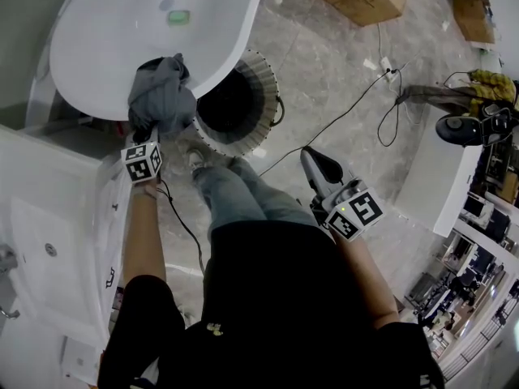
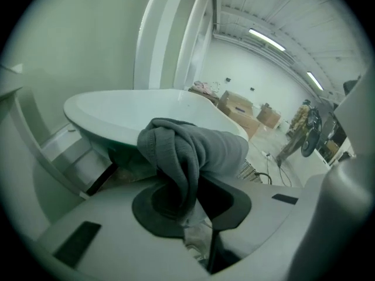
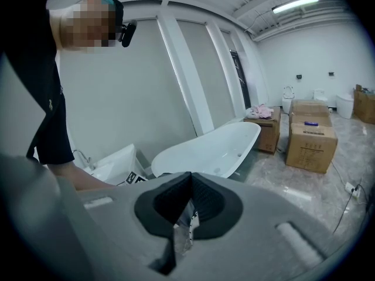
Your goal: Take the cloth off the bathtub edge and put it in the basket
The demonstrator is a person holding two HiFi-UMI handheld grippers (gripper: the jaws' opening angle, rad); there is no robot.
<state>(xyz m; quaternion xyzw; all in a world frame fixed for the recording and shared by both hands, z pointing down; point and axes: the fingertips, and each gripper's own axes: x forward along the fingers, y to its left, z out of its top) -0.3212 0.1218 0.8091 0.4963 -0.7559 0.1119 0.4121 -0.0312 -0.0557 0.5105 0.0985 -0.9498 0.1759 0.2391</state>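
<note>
At upper left of head view, on bathtub edge [image 1: 229,61], with left gripper [image 2: 186,204] pinched tight on bunched grey cloth [image 1: 165,96], lift straight off rim before swinging right to basket [image 1: 263,78] just beside, leaving closed, empty right gripper [image 3: 187,211] out of the way.

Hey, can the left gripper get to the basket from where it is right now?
Probably yes. The left gripper is shut on the cloth at the bathtub rim, and the basket stands open right beside it, partly under the rim, with nothing between.
</note>
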